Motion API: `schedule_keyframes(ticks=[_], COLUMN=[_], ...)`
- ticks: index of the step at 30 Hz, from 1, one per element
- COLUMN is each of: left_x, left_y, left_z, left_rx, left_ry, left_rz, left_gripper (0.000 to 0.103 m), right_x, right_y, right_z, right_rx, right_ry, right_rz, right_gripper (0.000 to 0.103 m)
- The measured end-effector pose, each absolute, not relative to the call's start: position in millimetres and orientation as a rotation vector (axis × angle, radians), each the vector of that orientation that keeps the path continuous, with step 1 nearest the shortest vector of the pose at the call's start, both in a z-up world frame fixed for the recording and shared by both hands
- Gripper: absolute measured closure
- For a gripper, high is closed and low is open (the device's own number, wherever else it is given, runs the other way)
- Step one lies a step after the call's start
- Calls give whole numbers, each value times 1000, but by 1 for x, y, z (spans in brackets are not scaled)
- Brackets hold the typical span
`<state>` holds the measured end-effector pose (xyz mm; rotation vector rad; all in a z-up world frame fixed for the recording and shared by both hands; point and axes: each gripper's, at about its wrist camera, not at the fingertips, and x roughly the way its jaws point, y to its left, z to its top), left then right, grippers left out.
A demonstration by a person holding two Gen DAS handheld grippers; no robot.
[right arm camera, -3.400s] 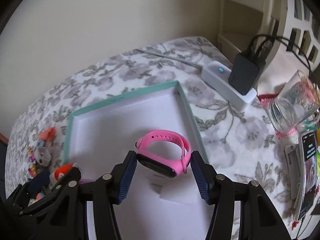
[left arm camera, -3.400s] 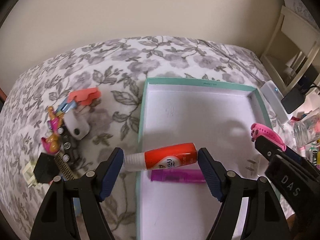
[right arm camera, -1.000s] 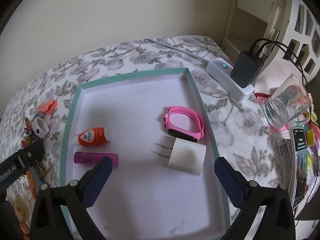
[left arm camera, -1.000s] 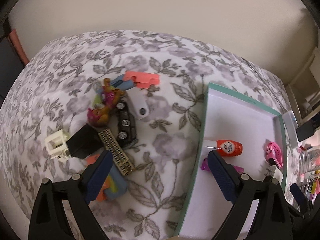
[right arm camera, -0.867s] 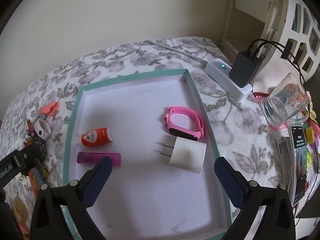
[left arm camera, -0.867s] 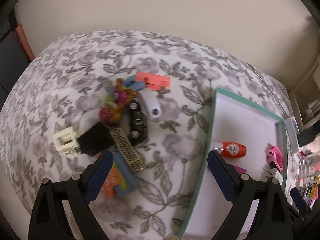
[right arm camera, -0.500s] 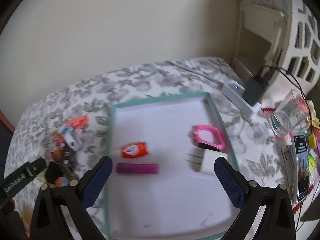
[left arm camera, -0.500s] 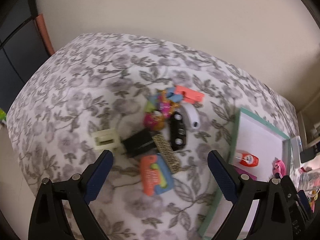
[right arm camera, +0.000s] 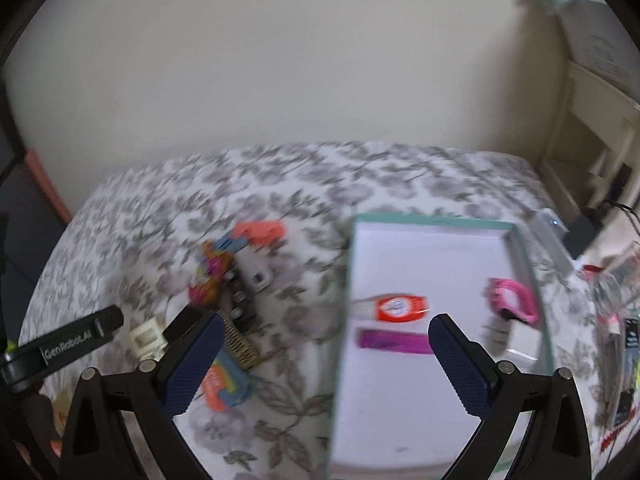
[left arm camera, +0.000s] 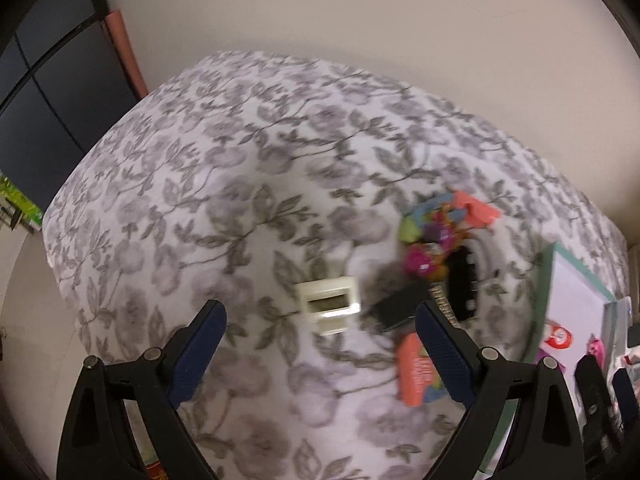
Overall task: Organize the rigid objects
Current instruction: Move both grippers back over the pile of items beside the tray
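Note:
A teal-rimmed white tray [right arm camera: 434, 222] lies on the floral bedspread and holds an orange tube [right arm camera: 394, 307], a purple stick [right arm camera: 394, 340], a pink watch band [right arm camera: 514, 300] and a white charger [right arm camera: 516, 340]. A pile of small objects sits left of the tray: a cream block [left arm camera: 328, 306], a black box [left arm camera: 396, 306], a black toy car [left arm camera: 464, 282], a pink-orange toy [left arm camera: 424, 262], a coral piece [left arm camera: 476, 210] and an orange-blue item [left arm camera: 418, 368]. My left gripper [left arm camera: 320, 354] hangs open above the cream block. My right gripper [right arm camera: 326, 360] is open over the tray's left rim.
A white power strip [right arm camera: 550, 236] with a black adapter [right arm camera: 586, 228] lies right of the tray. Glassware and clutter [right arm camera: 620, 280] crowd the far right. A cream wall runs behind the bed, with white shelving [right arm camera: 592, 128] at the right and dark furniture [left arm camera: 40, 80] at the left.
Both grippers let go of the orange tube and pink watch band in the tray, then rose and swung left. The left one now hangs over the pile of small objects.

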<state>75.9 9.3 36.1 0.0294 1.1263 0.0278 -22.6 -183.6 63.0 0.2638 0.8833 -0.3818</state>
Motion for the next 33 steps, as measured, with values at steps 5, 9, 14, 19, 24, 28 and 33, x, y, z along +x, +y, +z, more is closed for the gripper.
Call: schedule_keyframes(ticks=[5,9,14,19,24,28,33], left_x=[84,87,87,85,84,77,72], left_y=[21,18,7,-4,-14,-34,-58], left_z=[20,5,-22,-35,-44,-55,-58], left_rx=[0,9,-50,-19,-72,-15,28], left_ry=[1188,1237,1359,1394,1447,1478,1476], left_rz=[38,30,-36,-14,-72,-107,-169], left_gripper=[7,7,7,7,7,7,8], right_x=[-3,4,6,2,-5,-10,-15], right_y=[-161,-154,-162,-177,-198,-210,-224], right_z=[37,19,4,0,4,8,6], right_rx=[236,214,198,181,235,269,315], right_ry=[952,1001,1042,1057,1050,1036,1047], right_rz=[-298,-295,-327,-384,-430,-461,-489], right_gripper=[0,0,0,0,0,0,0])
